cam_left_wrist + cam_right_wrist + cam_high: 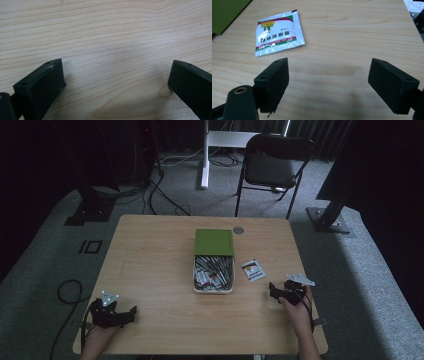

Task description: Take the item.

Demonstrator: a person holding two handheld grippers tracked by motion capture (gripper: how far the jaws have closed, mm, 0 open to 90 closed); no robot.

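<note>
Both tongs stood released and empty: the left gripper (134, 310) over bare table (150, 260), the right gripper (328, 83) near the sachet (277, 32). I judged the flat sachet might slide away if pinched carelessly.

Box (213, 282), white, open, sits mid-table, long axis running away from the person, packed with loose sachets (214, 272) lying jumbled at mixed angles, mostly white with red and dark print. Green lid (214, 242) lies flat at the box's far end, covering or overlapping that end; cannot tell if it is hinged or just resting. One single sachet (253, 269) lies flat on the table just right of the box, apart from it, slightly rotated. Up close this sachet (277, 33) is white, glossy, with a yellow flower picture at top, green and red stripes and small dark text; sealed edges, lightly wrinkled, corner of the lid (225, 12) near it.
</note>
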